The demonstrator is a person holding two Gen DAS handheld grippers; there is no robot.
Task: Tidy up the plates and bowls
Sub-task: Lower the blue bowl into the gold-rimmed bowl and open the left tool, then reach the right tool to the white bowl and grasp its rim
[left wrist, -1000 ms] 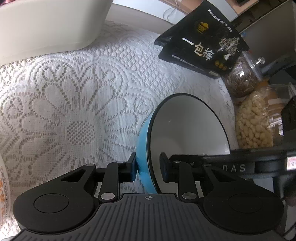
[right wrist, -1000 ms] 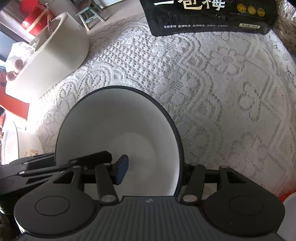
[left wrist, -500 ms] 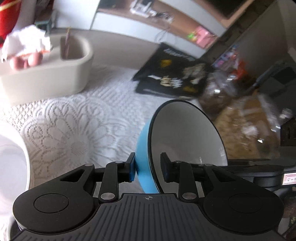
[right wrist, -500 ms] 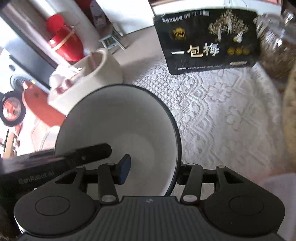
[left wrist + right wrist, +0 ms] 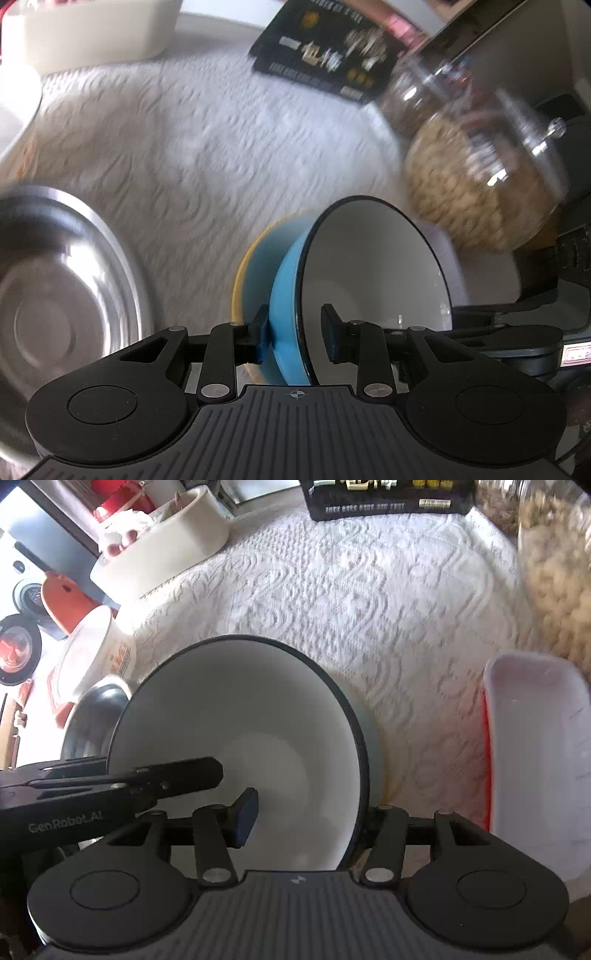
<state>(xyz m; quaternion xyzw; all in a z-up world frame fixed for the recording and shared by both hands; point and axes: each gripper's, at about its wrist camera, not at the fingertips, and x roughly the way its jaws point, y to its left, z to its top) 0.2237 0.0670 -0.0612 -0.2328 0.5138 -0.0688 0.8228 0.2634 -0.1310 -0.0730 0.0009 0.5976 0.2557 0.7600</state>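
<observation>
The blue bowl point(image 5: 286, 295) has a sky-blue outside, a plain white inside and a thin dark rim; it is tipped up on edge, its opening facing right in the left wrist view. The left gripper point(image 5: 295, 330) is clamped on its rim, one pad pressed to the blue outer wall and the other inside against the white. The right gripper point(image 5: 306, 814) grips the same bowl's rim from the opposite side, one blue-padded finger inside the white hollow and the other behind the dark rim. The bowl sits partly inside a yellow bowl point(image 5: 251, 258) with a pale blue interior, which lies just behind and below it on the white lace tablecloth point(image 5: 221, 147). To the near left is a shiny steel bowl point(image 5: 55, 280), and at the far left a white bowl with orange print point(image 5: 99, 657). At the right, a glass jar of pale nuts point(image 5: 476, 177) stands near the bowl, with a black snack bag point(image 5: 328, 62) farther back. A cream oval tub point(image 5: 166, 542) sits at the far left, and a white tray with a red edge point(image 5: 535, 753) lies at the near right.
</observation>
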